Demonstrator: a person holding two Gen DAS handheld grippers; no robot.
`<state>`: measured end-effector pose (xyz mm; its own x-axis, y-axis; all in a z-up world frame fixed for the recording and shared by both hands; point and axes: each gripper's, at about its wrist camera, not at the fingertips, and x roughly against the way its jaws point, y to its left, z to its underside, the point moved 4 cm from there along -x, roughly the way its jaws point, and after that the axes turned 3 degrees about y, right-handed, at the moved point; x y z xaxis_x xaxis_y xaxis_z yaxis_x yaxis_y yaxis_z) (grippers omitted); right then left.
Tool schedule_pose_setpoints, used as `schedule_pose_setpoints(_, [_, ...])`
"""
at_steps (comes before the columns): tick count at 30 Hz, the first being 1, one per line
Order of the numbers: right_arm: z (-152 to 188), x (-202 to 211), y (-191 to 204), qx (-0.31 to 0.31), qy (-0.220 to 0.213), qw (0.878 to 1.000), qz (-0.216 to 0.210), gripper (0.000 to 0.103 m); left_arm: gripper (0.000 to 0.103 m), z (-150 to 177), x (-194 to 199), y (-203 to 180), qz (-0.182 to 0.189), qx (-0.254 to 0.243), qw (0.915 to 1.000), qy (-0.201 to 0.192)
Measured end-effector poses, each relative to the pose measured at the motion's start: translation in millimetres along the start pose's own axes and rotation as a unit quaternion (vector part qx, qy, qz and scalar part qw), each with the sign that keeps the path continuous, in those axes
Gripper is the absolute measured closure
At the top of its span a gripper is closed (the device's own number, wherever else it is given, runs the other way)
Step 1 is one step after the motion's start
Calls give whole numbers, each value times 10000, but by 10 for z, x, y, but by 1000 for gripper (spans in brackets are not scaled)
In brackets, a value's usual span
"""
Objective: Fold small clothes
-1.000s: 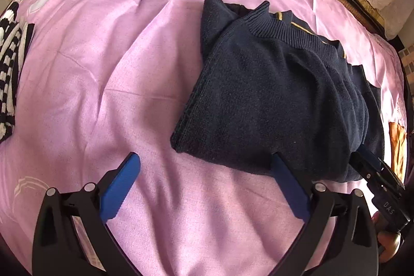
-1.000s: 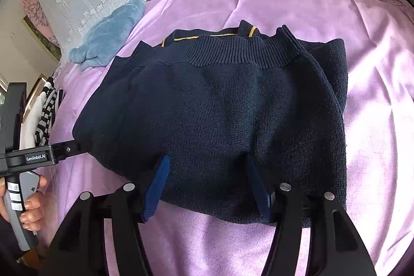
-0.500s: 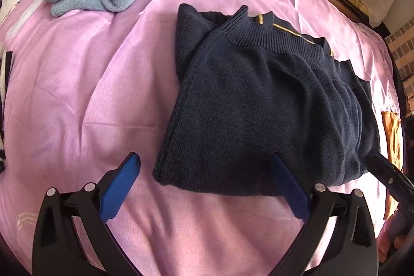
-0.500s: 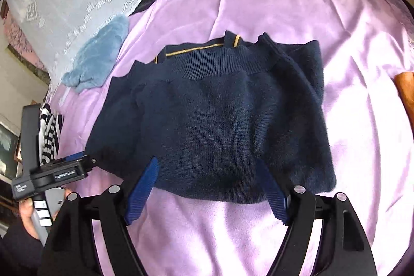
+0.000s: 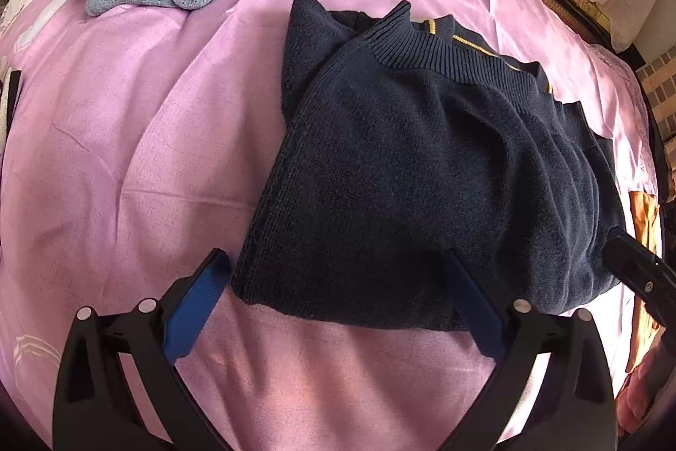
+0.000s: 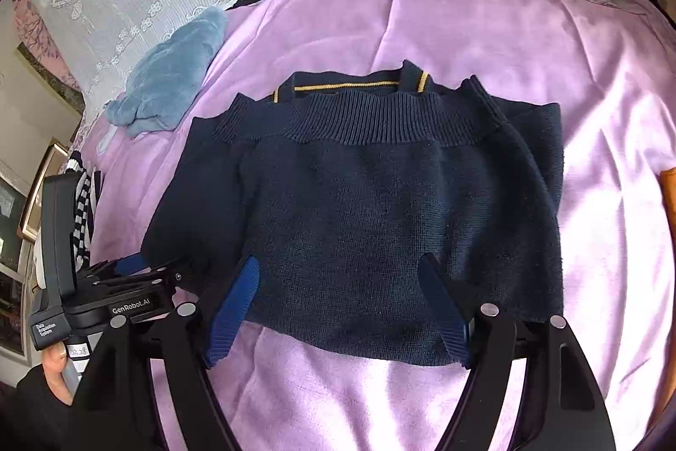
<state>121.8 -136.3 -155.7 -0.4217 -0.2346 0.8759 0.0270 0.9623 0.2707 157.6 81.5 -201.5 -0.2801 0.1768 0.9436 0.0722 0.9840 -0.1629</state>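
Just one folded navy sweater (image 6: 380, 222), one pink sheet (image 5: 126, 155), two open grippers, left gripper (image 5: 338, 290), right gripper (image 6: 342, 299)

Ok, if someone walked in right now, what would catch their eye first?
The folded navy knit sweater in the middle of the pink bedsheet, its yellow-trimmed collar at the far edge. Both grippers, left and right, are open at its near edge. A light blue fleece garment lies bunched at the far left.
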Motion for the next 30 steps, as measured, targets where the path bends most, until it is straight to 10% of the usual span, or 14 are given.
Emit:
schedule_pose_setpoints(21, [-55, -130, -71, -266, 203, 9993, -182, 18, 4, -66, -179, 41, 126, 86, 9998, 95])
schedule_pose_setpoints(30, [-662, -202, 745, 331, 147, 9972, -654, 27, 14, -67, -37, 331, 1393, 500, 9889, -142])
